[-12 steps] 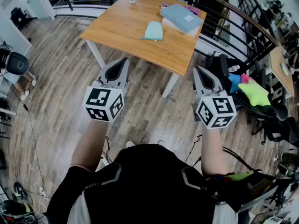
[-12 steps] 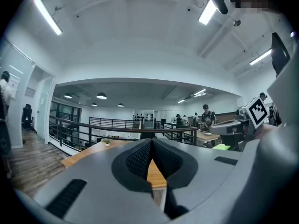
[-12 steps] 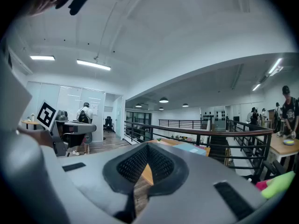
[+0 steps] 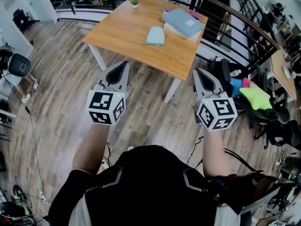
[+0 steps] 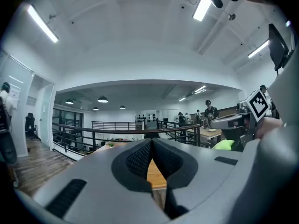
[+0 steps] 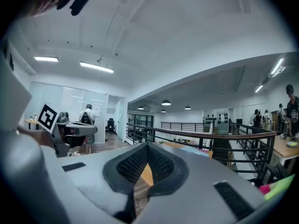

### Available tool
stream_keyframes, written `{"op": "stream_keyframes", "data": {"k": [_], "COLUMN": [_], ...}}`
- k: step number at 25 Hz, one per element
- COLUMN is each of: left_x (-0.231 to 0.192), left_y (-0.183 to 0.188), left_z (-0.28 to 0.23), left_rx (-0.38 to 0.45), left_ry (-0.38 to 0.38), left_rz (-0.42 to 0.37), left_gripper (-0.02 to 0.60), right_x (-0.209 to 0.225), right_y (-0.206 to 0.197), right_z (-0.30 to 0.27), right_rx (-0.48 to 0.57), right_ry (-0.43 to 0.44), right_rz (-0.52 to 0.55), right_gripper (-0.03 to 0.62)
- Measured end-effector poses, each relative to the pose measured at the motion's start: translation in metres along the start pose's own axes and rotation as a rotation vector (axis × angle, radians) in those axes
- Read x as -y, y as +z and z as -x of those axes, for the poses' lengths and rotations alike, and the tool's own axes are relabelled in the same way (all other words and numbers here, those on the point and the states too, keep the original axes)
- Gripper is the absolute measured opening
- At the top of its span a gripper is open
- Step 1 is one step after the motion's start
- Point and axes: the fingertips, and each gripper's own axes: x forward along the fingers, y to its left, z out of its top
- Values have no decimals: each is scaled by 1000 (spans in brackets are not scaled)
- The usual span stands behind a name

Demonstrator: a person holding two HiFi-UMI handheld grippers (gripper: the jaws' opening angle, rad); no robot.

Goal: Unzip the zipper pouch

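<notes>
Head view: the zipper pouch (image 4: 155,35), pale blue-green, lies on the far wooden worktop (image 4: 117,29), left of a grey-blue folder (image 4: 183,21) and well apart from both tools. It looks soft and light, so it will prob. slide or bunch when pulled. I judge one tool should pin the fabric at the zip's end and the other take the pull tab, which is too small to see here. The left tool (image 4: 124,63) and the right tool (image 4: 198,71) are held forward approx. level, side by side over the floor.

Left gripper view: pads (image 5: 139,160) meet, nothing betw. them.

Right gripper view: also closed, pads (image 6: 132,164) together, empty.
</notes>
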Motion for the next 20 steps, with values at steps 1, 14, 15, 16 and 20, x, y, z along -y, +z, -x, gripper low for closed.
{"op": "stream_keyframes", "data": {"k": [1,14,15,16,20], "left_x": [-1,-3,-2,-2,-7], "left_y": [1,3,1,0,-3], "left_z": [1,9,9,9,14], "left_rx": [4,12,10,6,-4], "left_ry": [8,9,-6,-22,-43], "left_rz": [1,-12,6,25,12], "left_gripper": [29,32,38,57,158], "right_x": [-1,-10,-12,-15,-23], "right_y": [0,5,4,4,5], "right_z": [1,8,8,8,6], "right_rx": [2,17,20,24,28], "right_ry": [4,29,43,54,44], "right_rz": [1,19,20,18,26], "right_gripper": [9,36,64,98,145]}}
